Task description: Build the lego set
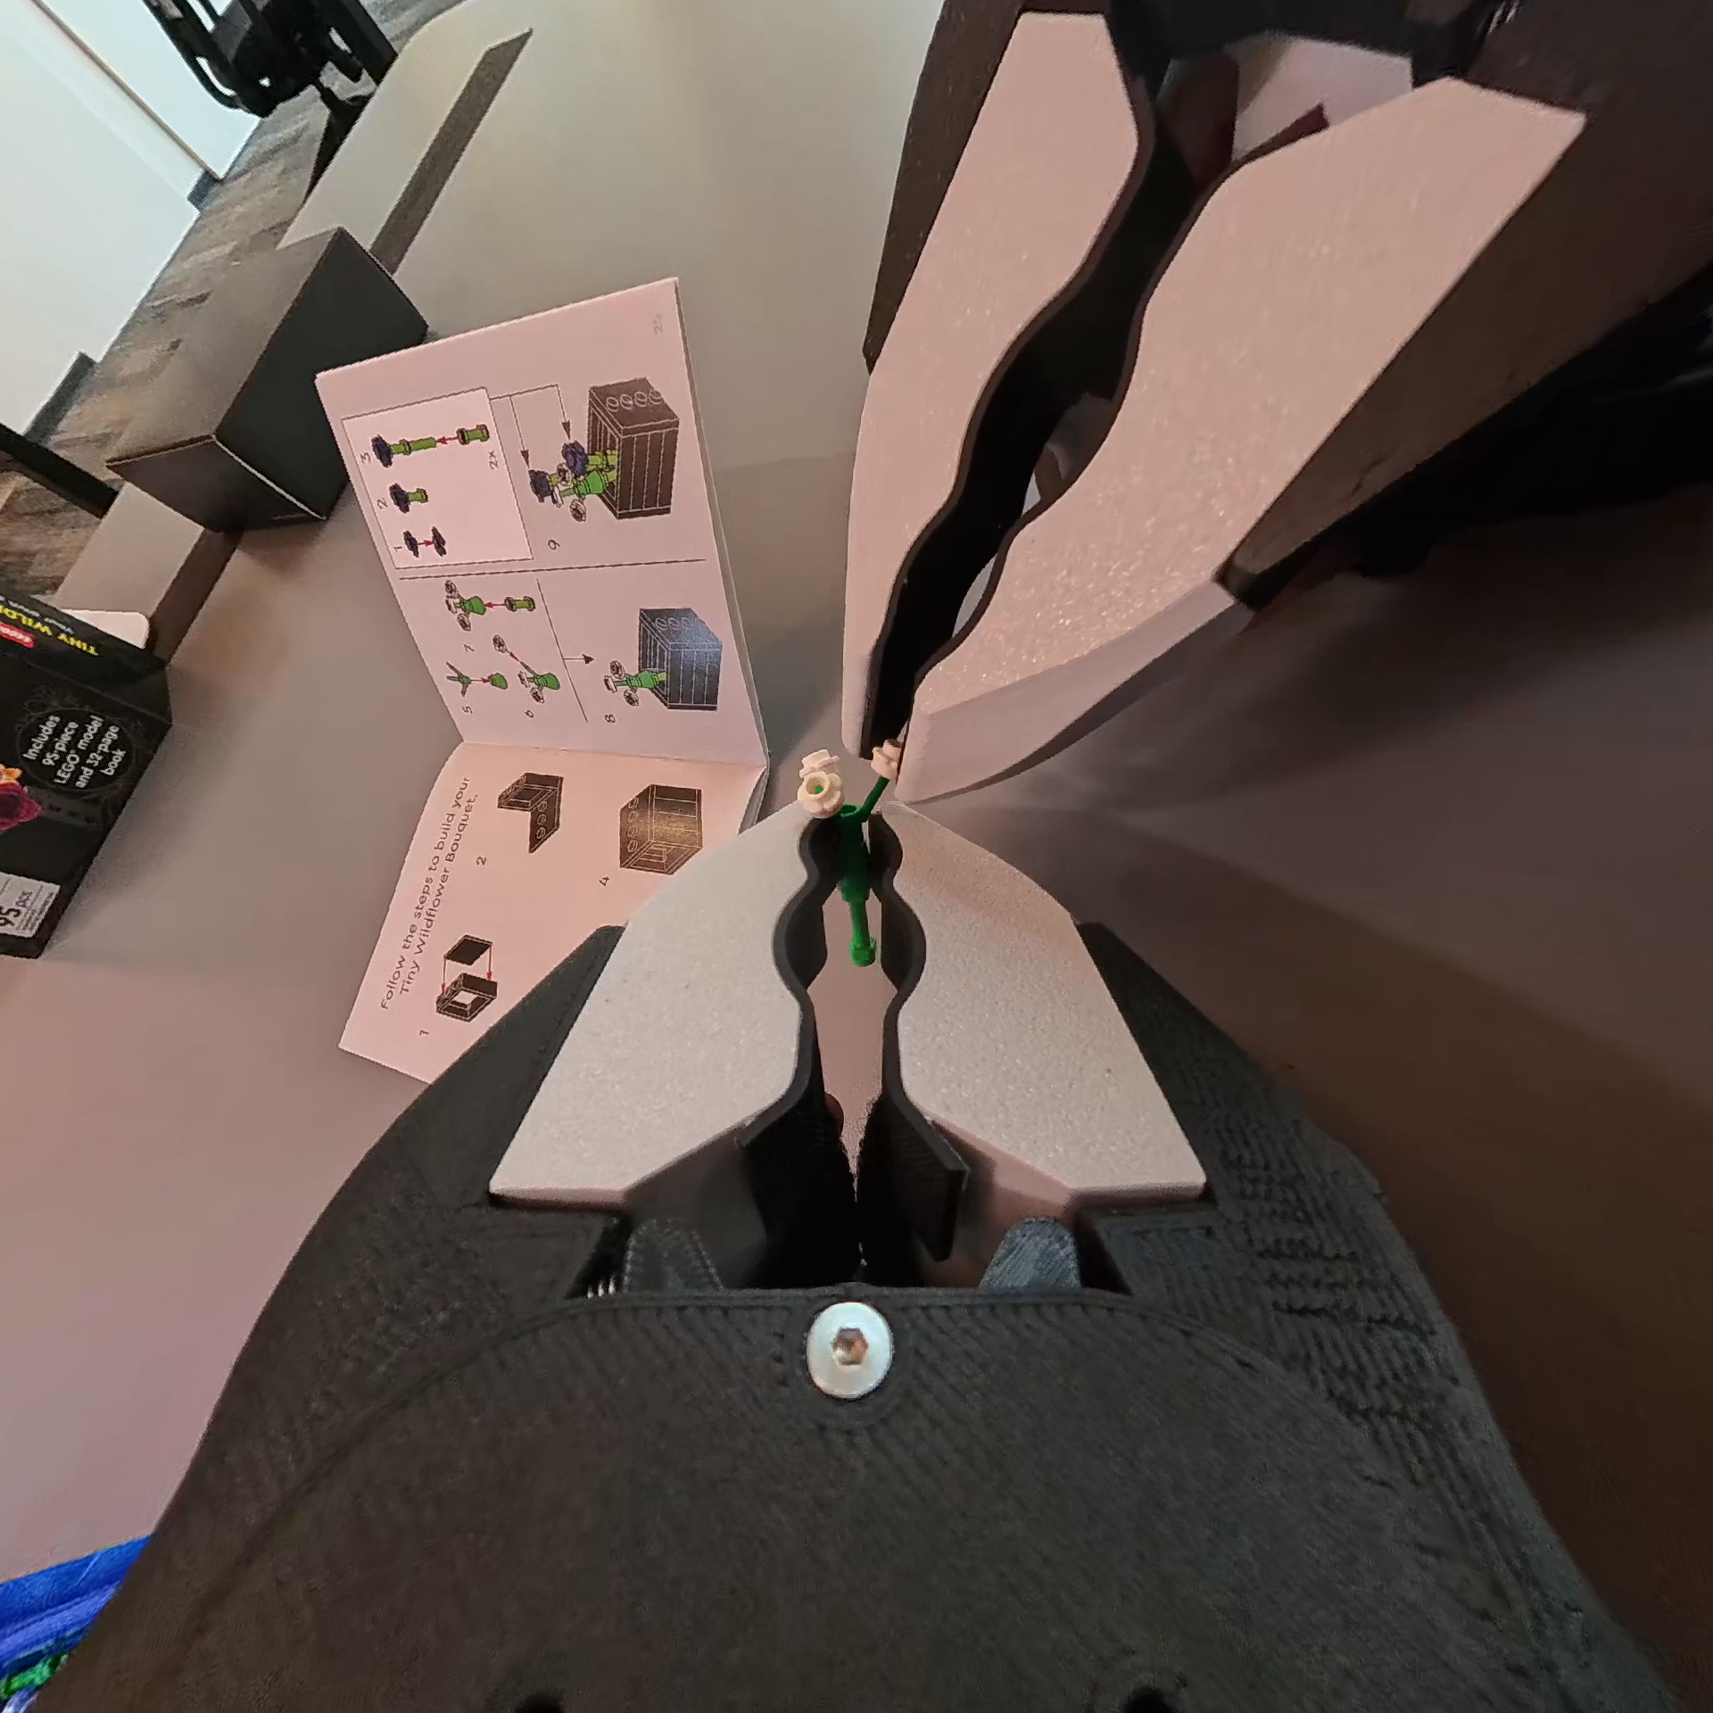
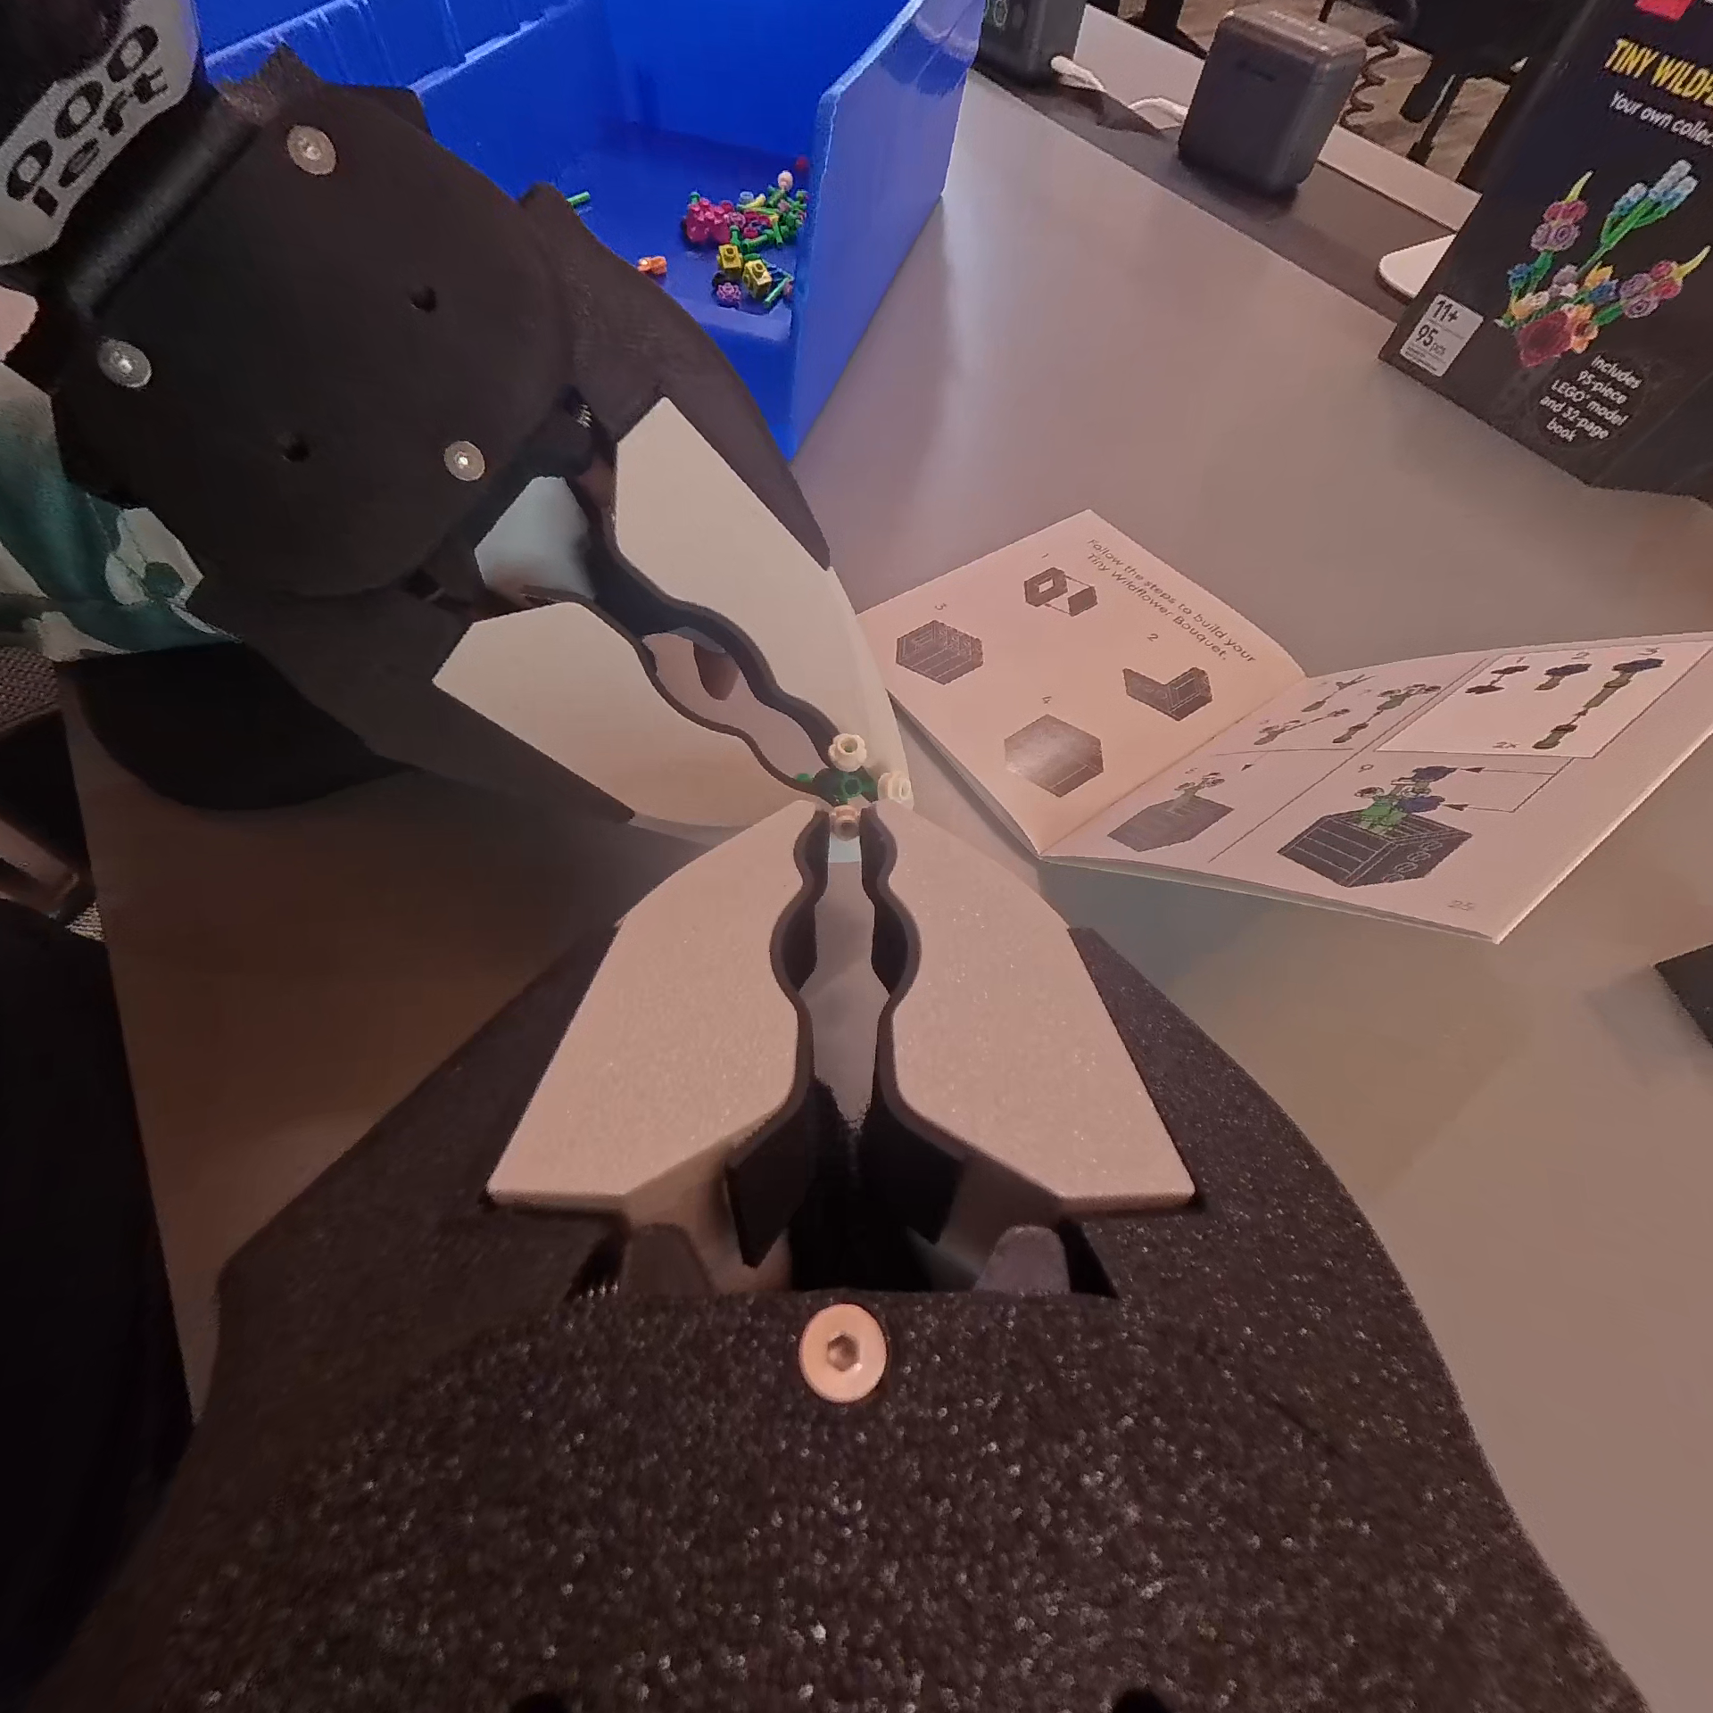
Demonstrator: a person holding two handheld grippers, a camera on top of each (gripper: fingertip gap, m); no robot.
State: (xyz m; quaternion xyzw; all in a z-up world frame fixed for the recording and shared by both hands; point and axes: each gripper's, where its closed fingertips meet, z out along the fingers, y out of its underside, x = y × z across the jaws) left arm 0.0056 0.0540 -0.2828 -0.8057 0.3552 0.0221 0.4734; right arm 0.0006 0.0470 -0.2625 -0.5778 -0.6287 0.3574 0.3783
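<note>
A green Lego flower stem (image 1: pixel 854 881) with three small white flowers on its branches (image 1: pixel 819 786) is held above the grey table. My left gripper (image 1: pixel 848 823) is shut on the stem's shaft, flowers pointing away from it. My right gripper (image 2: pixel 842 823) meets it tip to tip and is shut on one white flower (image 2: pixel 843 816). In the left wrist view the right gripper (image 1: pixel 888 744) comes down from above onto that flower (image 1: pixel 887 758). In the right wrist view the left gripper (image 2: pixel 831 777) reaches in from the upper left, with the other two flowers (image 2: pixel 848 747) beside its tips.
An open instruction booklet (image 1: pixel 556 649) (image 2: pixel 1298 742) lies on the table behind the grippers. The set's black box (image 1: pixel 65 788) (image 2: pixel 1576 260) stands nearby. A blue bin (image 2: pixel 881 232) holds several loose coloured pieces (image 2: pixel 742 232). A black box (image 1: pixel 278 417) and a grey device (image 2: pixel 1270 93) stand farther back. The grippers are tip to tip, or close to it.
</note>
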